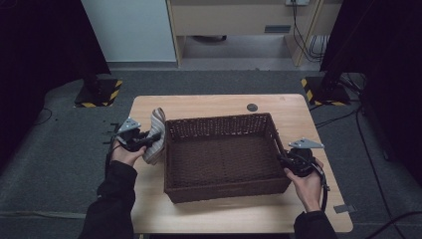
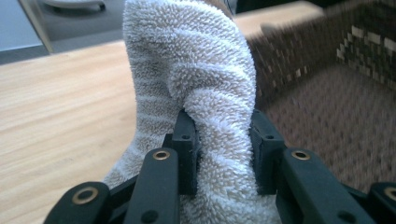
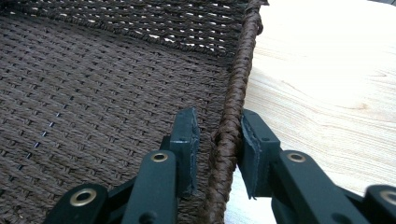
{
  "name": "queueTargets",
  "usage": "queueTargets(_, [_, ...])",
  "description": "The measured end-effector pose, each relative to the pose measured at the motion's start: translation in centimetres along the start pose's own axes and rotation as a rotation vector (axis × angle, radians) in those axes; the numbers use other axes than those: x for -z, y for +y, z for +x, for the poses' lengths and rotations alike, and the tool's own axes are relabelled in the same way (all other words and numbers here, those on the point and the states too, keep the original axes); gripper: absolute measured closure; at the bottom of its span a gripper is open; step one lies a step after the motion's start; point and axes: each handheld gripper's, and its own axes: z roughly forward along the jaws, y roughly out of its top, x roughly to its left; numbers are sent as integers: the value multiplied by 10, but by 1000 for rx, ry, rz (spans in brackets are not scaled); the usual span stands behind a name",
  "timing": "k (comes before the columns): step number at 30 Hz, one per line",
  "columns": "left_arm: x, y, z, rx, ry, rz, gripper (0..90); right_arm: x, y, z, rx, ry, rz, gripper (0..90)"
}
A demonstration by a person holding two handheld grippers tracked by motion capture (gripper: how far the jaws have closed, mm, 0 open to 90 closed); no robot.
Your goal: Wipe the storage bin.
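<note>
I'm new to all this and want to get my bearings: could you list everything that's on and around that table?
Basket: one, dark brown wicker, middle of the table.
Towel: one, pale striped terry cloth, just outside the basket's left wall.
Table: one, light wood.
Round mark: one, dark, on the table behind the basket.
Stand bases: two, black with yellow stripes, on the floor behind the table.
Left tongs: black, shut on the towel.
Right tongs: black, shut on the basket's right rim.
</note>
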Motion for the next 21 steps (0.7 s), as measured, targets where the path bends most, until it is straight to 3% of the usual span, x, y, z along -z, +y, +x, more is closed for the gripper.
queueTargets(5, [-23,-12,-1,-9,19,75,673,1,0,0,4,-1,-1,687])
queueTargets(10, [-48,-30,-1,-51,29,207,672,0,0,0,1,-3,0,691])
queueTargets(13, [-45,-32,2,-22,21,184,672,1,0,0,0,-7,0,695])
queueTargets(15, [-33,-30,5,3,23,158,673,1,-1,1,-6,-6,0,695])
queueTargets(21, [11,-16,-1,-9,-3,28,670,2,-1,1,-2,0,-1,679])
